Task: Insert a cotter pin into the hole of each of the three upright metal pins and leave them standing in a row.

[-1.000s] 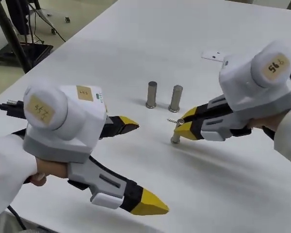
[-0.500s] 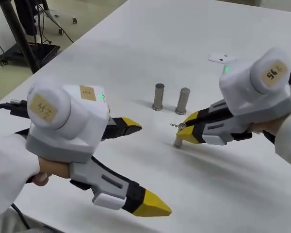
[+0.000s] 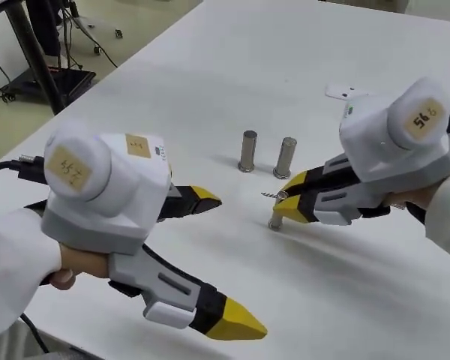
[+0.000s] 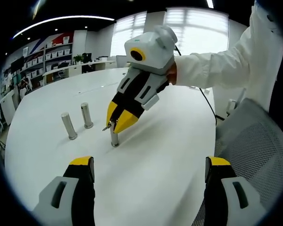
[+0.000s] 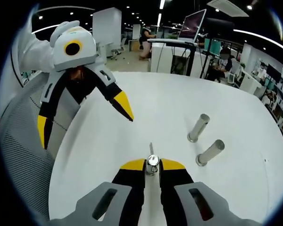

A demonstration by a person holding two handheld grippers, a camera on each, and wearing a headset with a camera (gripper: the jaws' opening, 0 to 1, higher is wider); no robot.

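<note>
Two steel pins [image 3: 249, 151] [image 3: 286, 157] stand upright side by side mid-table. A third pin [image 3: 275, 216] stands nearer, slightly tilted. A thin cotter pin [image 3: 268, 195] pokes out of its top toward the left. My right gripper [image 3: 285, 202] is shut on the cotter pin's other end, with its yellow tips against that pin's top. In the right gripper view the cotter pin [image 5: 151, 148] runs forward past the pin head [image 5: 153, 160]. My left gripper [image 3: 229, 262] hovers open and empty to the left, well apart from the pins.
The white table [image 3: 210, 67] stretches far beyond the pins. A small white label [image 3: 343, 92] lies on it behind the right gripper. Its left edge drops to a floor with stands and cables [image 3: 52, 45]. A mesh chair [image 4: 254, 141] stands on the left gripper's right side.
The camera has shifted a little. The right gripper stays at the third pin's top with the cotter pin through it. The left gripper holds its place, open.
</note>
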